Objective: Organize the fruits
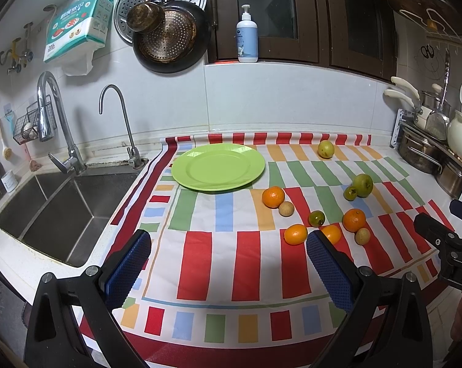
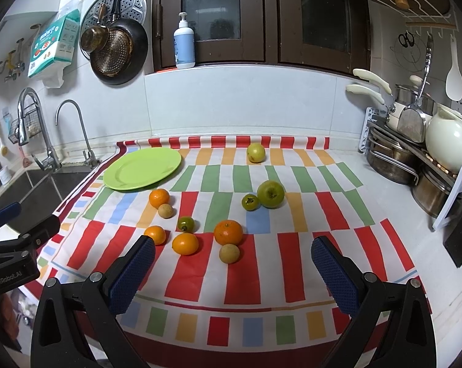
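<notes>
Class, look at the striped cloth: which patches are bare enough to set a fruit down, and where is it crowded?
Free: the green plate, nothing on it; the cloth's near strip in front of both open grippers; and the right side toward the pot rack. Crowded: the middle cluster around the large orange, where oranges and small fruits lie close together.

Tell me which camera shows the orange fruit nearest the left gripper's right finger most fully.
The right wrist view: there the orange fruit lies fully in sight on the striped cloth, clear of both fingers. In the left wrist view the same fruit is partly hidden behind a blue finger pad.
</notes>
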Demonstrator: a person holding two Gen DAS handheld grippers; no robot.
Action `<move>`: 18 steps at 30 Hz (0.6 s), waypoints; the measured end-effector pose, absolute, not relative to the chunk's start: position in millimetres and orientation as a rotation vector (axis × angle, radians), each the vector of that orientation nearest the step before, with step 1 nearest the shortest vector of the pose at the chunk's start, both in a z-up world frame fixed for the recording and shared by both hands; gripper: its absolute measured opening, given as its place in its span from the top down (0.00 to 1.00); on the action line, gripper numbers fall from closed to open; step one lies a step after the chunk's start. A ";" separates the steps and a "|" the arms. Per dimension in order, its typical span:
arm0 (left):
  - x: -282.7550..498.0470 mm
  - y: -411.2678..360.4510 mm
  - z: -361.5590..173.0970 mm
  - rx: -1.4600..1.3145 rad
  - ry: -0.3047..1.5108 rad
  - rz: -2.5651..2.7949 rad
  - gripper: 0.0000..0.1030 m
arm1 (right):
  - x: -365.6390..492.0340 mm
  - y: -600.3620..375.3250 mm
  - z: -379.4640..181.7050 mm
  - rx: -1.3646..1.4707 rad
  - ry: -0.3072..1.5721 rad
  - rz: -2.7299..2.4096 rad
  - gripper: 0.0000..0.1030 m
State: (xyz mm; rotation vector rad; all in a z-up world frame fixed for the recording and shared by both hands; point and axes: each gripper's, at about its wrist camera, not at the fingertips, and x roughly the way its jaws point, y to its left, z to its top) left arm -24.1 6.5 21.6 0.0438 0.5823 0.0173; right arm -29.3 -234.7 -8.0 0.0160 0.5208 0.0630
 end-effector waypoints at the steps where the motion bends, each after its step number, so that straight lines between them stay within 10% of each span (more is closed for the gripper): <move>1: -24.1 6.5 21.6 0.044 0.583 0.017 0.00 | -29.2 -234.8 -8.0 0.016 0.521 0.063 0.00; 18: -17.5 5.9 19.7 0.055 0.596 0.003 0.00 | -24.5 -234.5 -11.9 0.018 0.547 0.070 0.00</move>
